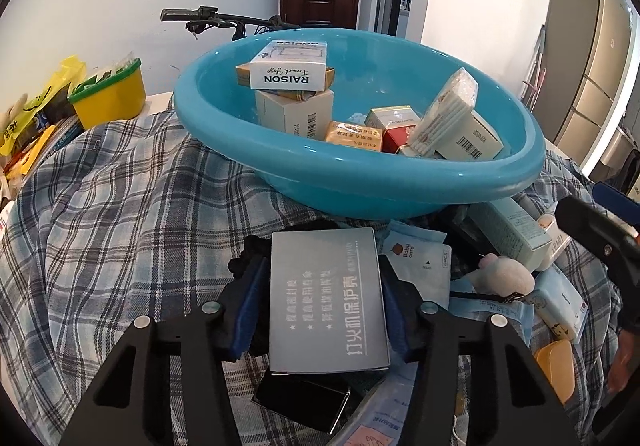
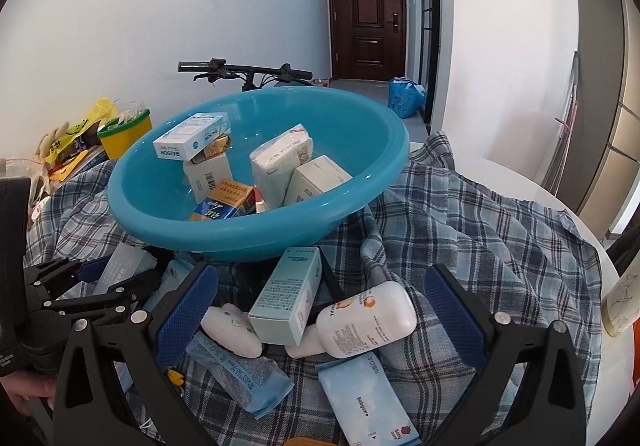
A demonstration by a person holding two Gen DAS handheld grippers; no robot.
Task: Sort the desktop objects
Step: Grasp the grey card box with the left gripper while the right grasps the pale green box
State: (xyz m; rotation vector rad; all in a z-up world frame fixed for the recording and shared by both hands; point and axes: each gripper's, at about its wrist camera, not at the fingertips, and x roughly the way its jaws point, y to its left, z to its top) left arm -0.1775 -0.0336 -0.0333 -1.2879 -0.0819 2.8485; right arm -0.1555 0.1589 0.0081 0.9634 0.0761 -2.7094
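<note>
A blue basin (image 1: pixel 360 182) (image 2: pixel 256 230) on a plaid cloth holds several small boxes and packs. My left gripper (image 1: pixel 322 304) is shut on a grey box with Chinese print (image 1: pixel 326 298), held just in front of the basin; it also shows at the left of the right wrist view (image 2: pixel 100 282). My right gripper (image 2: pixel 320 310) is open, its blue pads either side of a pale teal box (image 2: pixel 288 296), a white bottle (image 2: pixel 368 320) and a small plush toy (image 2: pixel 232 328). It touches none of them.
The plaid cloth (image 1: pixel 120 226) covers the round table. Wipes packs (image 2: pixel 368 402) and a blue packet (image 2: pixel 240 374) lie in front. A yellow tub (image 1: pixel 112 98) and snack bags stand at the left. A bicycle handlebar (image 1: pixel 208 16) is behind the basin.
</note>
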